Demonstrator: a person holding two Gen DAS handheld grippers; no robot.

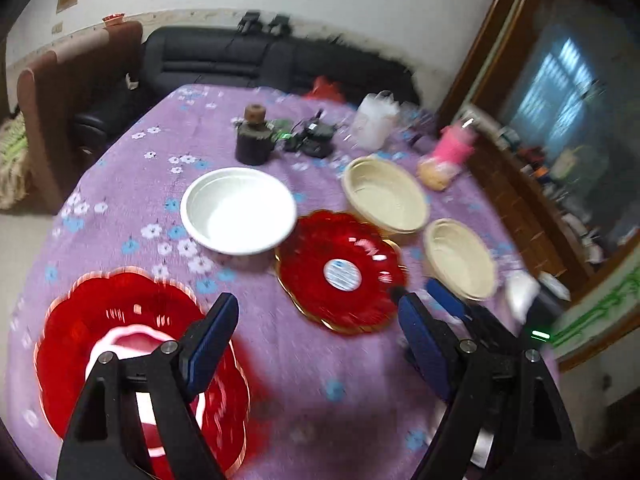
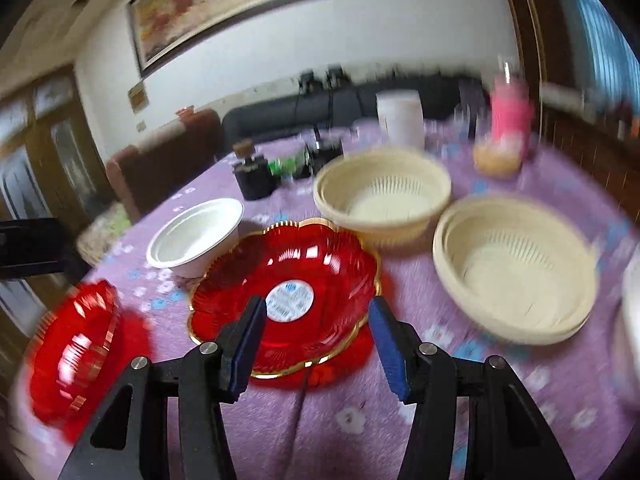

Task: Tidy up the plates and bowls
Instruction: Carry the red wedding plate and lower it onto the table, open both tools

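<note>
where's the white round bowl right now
In the left wrist view the white round bowl sits mid-table on the purple floral cloth, its rim beside the stickered red scalloped plate.

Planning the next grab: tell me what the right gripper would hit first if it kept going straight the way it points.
Most likely the red plate with the round sticker: it lies dead ahead between the open fingers of the right gripper. Depth is blurred, so the near rim is my best guess.
</note>
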